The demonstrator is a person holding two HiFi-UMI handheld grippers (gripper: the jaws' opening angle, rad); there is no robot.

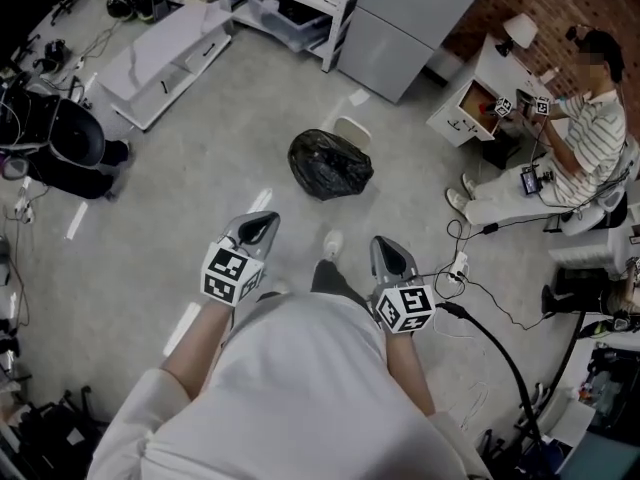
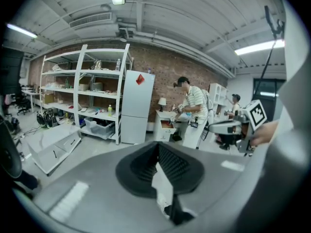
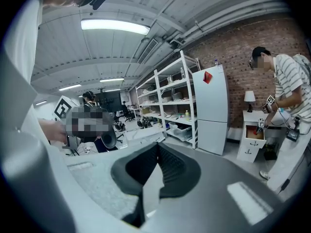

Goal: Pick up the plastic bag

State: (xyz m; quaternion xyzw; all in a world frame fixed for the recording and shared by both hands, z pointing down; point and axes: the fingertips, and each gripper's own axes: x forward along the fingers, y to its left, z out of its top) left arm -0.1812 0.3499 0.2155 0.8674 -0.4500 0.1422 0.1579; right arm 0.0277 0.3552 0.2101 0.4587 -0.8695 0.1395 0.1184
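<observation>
A black plastic bag [image 1: 330, 165], knotted and bulging, lies on the grey floor ahead of me in the head view. Neither gripper view shows it. My left gripper [image 1: 262, 222] is held close to my body, jaws shut and empty, about a stride short of the bag and to its left. My right gripper [image 1: 388, 247] hangs level with it on the other side, also shut with nothing in it. In the left gripper view the left gripper [image 2: 158, 145] points level across the room, and so does the right gripper [image 3: 156, 145] in its own view.
A white bin lid [image 1: 351, 129] lies just behind the bag. A white shelf unit [image 1: 165, 46] lies on the floor far left, near a black chair [image 1: 62, 135]. A grey cabinet [image 1: 405, 23] stands behind. A seated person [image 1: 560, 163] and floor cables [image 1: 480, 290] are at right.
</observation>
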